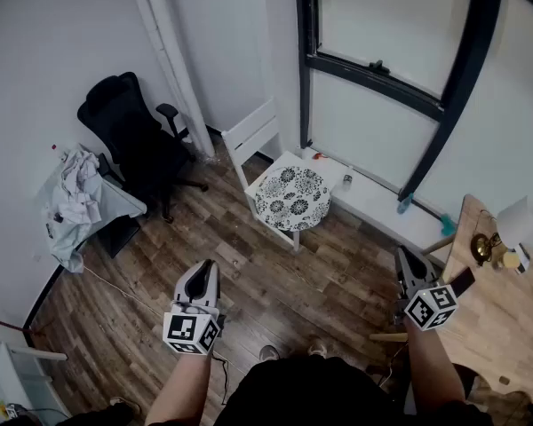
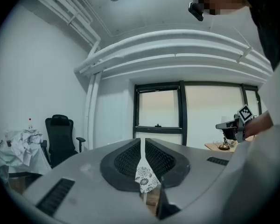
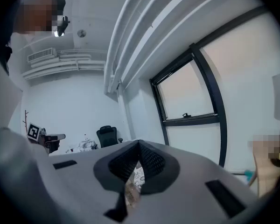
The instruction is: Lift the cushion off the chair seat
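Nearest: L gripper (image 1: 203, 266) and R gripper (image 1: 402, 256), both clenched empty, well apart from floral cushion (image 1: 291, 197), flat on white chair (image 1: 250, 137) seat across wood floor (image 1: 280, 282). Looks light, soft, floppy; prob. best to pinch front edge w/ both. No legible text, only marker squares on cubes (image 1: 192, 331).

Ahead of my left claw (image 2: 141, 143), its own jaws hide most of the cushion (image 2: 144, 180); only a patterned sliver shows. Right of my right claw (image 1: 403, 257), the worktop (image 1: 506, 327) runs off the edge; the small things (image 1: 490, 248) on it are too tiny to name.
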The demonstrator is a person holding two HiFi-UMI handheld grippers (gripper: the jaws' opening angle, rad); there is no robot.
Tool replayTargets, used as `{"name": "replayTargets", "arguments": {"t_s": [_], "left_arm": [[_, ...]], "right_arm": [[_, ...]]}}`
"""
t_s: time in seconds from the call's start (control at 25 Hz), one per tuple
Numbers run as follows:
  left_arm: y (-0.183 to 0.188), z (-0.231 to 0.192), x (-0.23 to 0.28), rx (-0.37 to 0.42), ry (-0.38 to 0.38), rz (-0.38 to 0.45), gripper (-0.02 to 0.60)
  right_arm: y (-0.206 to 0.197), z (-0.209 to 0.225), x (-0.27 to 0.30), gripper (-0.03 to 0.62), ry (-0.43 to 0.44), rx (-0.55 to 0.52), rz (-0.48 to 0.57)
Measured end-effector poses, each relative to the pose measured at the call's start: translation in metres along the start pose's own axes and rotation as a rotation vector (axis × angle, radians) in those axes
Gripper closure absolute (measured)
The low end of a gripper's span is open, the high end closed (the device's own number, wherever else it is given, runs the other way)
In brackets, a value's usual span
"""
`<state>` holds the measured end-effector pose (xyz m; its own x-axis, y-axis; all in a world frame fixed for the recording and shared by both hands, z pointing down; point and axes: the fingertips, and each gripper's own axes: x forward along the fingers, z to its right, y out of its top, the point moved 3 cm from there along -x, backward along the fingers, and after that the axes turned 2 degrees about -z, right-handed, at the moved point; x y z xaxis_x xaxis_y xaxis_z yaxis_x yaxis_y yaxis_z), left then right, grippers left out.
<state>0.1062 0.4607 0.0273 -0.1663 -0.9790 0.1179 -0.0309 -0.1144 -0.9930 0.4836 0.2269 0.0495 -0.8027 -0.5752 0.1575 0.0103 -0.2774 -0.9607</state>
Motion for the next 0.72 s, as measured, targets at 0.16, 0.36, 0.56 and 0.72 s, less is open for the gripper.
{"name": "replayTargets", "arguments": {"t_s": [0.16,0.36,0.56,0.72], "left_arm": [[0.004,0.009,0.005,0.003,0.005,0.000,0.549],[0.010,0.021,0.008,0.017,0.021,0.002,0.549],[0.013,0.041,0.011,0.026,0.044,0.006,0.549],[0.005,0.061,0.014,0.021,0.046,-0.001,0.549]], "right_arm": [[0.001,0.008,-0.001,0.585,0.012,-0.005,-0.006],[0.005,0.022,-0.004,0.585,0.028,0.007,0.004],[0.010,0.040,-0.010,0.585,0.062,0.036,0.025],[0.008,0.058,-0.017,0.585,0.071,0.036,0.026]]}}
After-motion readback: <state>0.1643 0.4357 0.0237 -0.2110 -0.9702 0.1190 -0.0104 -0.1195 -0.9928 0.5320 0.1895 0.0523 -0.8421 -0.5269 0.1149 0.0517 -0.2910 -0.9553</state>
